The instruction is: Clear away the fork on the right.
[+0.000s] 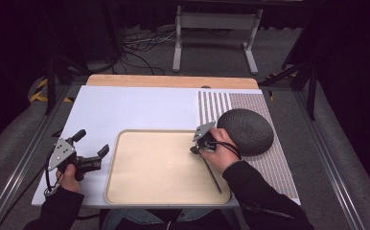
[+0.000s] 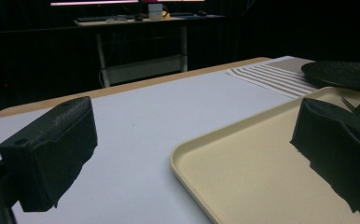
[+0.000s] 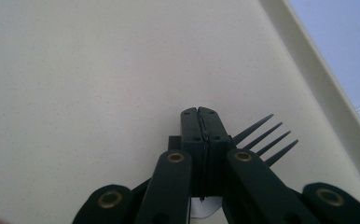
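1. Left gripper (image 1: 91, 159) at the left edge of the tray (image 1: 125, 187), low over the white surface (image 1: 125, 105), fingers (image 2: 52, 149) wide apart, nothing between them.
2. Right gripper (image 1: 195, 149) over the tray's right side, fingers (image 3: 199, 128) pressed together on a dark fork (image 1: 213, 176).
3. Fork prongs (image 3: 266, 137) poking out beside the fingers, just above the tray.
4. Dark round bowl (image 1: 246, 130) upside down on the striped mat (image 1: 274, 163), right of the tray.

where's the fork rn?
The fork lies on the right side of the beige tray in the high view, under the right gripper, with the dark bowl just beyond.
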Demonstrator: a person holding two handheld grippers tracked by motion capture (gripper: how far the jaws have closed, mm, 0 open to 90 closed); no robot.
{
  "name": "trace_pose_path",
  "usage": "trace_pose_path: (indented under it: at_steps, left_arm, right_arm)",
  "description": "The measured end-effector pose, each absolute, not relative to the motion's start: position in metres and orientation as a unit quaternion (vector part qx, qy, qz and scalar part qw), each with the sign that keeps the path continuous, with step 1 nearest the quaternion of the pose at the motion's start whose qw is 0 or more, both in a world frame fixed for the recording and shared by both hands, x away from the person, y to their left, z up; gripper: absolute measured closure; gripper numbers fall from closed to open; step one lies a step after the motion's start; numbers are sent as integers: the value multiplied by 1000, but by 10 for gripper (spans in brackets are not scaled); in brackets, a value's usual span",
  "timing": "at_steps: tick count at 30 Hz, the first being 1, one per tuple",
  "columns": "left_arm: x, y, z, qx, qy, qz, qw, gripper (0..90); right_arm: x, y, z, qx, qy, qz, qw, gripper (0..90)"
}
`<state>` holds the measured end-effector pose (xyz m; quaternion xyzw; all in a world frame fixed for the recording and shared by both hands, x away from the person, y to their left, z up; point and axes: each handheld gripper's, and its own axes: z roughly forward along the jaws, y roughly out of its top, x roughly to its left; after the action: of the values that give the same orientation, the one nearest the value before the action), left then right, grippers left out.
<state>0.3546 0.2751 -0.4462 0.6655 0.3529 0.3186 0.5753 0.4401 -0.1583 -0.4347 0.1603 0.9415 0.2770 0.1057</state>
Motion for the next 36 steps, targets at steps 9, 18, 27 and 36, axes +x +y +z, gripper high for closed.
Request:
trace_pose_path:
  at_steps: [9,18,27,36]
  left_arm:
    - [355,275,-446,665,353,319,576,6]
    - [355,275,-447,669,353,317,573,5]
    - [355,274,-447,667,353,317,574,6]
    - [355,274,-447,667,354,317,574,6]
  right_arm:
    - [445,-171,-434,179,940,267,118,900]
    - [450,-183,-433,193,938,260,125,900]
    - [452,-190,-433,205,935,261,128,900]
    - [455,-195,-433,212,932,264,127,899]
